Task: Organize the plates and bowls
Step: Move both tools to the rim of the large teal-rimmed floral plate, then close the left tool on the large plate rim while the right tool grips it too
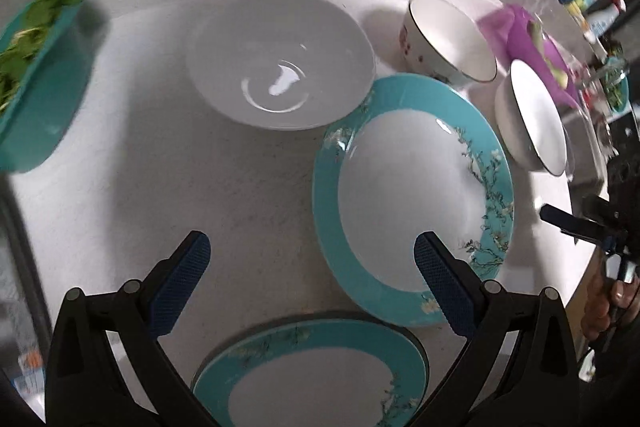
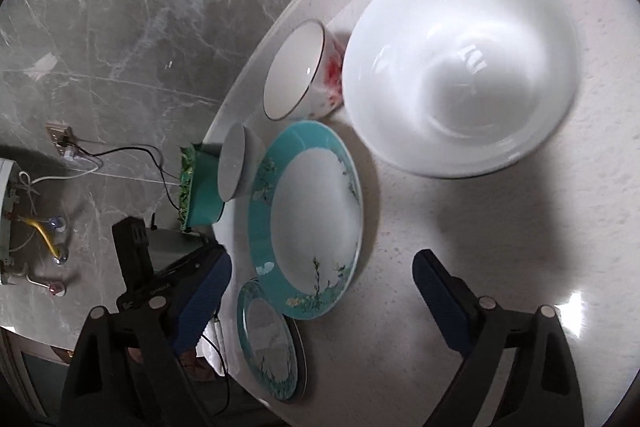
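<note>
nearest the left wrist camera, the left gripper (image 1: 312, 267) has its fingers spread wide with nothing between them, hanging over bare table (image 1: 180, 187). just below it lies a near plate (image 1: 312, 367), teal-rimmed with a white centre, partly cut off by the frame edge. a second teal plate (image 1: 412, 195) sits beside it, its rim under the left gripper's right finger in view. beyond, a big white bowl (image 1: 280, 67) stands upright, its edge touching or just over the second plate's rim; which, i cannot tell. a floral bowl (image 1: 448, 39) stands behind the plate, and a small white bowl (image 1: 532, 119) to its right. a teal tub (image 1: 44, 75) of greens sits at the left edge, a purple dish (image 1: 532, 39) at the far right. from the right wrist camera, the right gripper (image 2: 320, 275) also has its fingers spread and empty, hanging over the table near the second plate (image 2: 308, 219), with the big bowl (image 2: 460, 75) ahead.
</note>
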`<state>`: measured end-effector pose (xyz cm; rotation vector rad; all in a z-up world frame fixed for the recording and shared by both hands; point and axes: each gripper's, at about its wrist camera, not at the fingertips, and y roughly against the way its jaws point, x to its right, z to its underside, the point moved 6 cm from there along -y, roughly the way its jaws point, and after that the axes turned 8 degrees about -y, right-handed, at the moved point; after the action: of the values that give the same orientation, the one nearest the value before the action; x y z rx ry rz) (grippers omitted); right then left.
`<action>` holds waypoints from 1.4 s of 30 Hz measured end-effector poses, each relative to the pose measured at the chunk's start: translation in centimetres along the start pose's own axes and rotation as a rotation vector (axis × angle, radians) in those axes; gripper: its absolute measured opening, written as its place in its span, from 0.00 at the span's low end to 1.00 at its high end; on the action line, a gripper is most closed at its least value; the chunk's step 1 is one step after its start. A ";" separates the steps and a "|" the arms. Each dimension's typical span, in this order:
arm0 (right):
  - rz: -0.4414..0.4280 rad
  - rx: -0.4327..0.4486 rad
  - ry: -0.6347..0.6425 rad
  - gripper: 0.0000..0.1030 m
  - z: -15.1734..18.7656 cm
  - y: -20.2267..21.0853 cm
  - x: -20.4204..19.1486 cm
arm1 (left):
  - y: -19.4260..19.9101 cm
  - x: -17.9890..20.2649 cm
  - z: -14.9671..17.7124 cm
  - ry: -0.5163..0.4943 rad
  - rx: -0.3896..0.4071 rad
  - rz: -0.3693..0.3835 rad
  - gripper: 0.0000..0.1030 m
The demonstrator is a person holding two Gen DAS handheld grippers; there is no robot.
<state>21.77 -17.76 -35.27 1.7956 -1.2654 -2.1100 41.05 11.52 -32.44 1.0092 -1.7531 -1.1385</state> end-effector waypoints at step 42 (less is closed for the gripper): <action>0.173 -0.085 -0.015 0.08 -1.5 -6.7 1.9 | -6.1 1.6 -1.4 -0.091 -0.016 0.014 0.20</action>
<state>25.27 -15.23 -40.92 1.5788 -1.2644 -2.0539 42.94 7.92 -37.48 0.9470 -1.8166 -1.2043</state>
